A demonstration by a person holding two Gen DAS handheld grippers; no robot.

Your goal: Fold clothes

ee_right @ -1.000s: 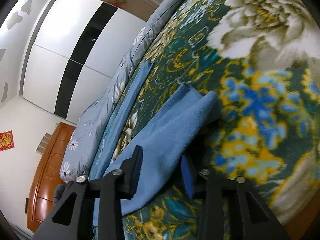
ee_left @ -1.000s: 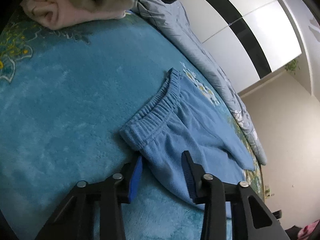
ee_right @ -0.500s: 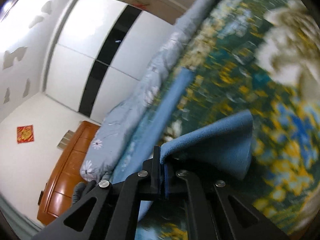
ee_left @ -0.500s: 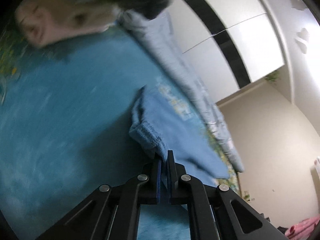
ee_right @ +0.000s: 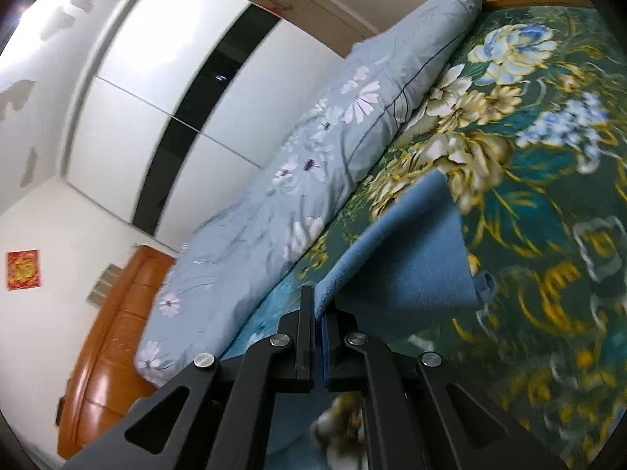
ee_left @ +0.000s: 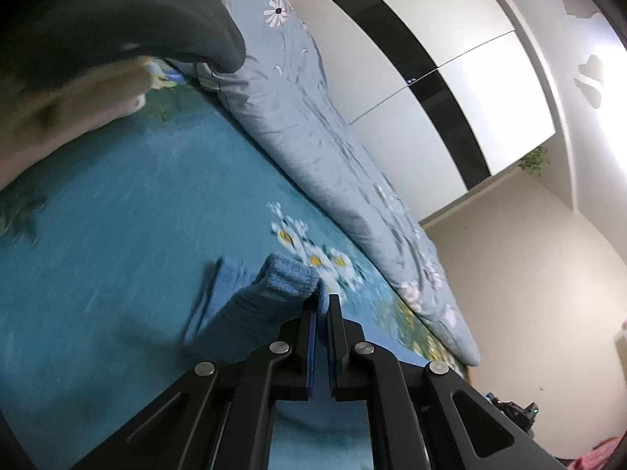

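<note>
Both grippers clamped the blue fleece pants point(ee_left: 274, 286), lifted off the floral bed blanket point(ee_right: 548, 164). Left gripper point(ee_left: 322, 305) fingers pinched the waistband; right gripper point(ee_right: 317, 305) fingers pinched a leg edge. Grey quilt point(ee_left: 313, 125) lay beyond.

blue trousers point(ee_left: 282, 278): 1 | grey quilt point(ee_left: 313, 149): 1 | floral blanket point(ee_right: 548, 196): 1 | wardrobe point(ee_right: 156, 78): 1

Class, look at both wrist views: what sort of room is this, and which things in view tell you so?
Most likely a bedroom in a home. A floral blanket covers what looks like a bed, a rolled grey-blue quilt lies along its far edge, and a tall white wardrobe with a black stripe stands behind.
</note>
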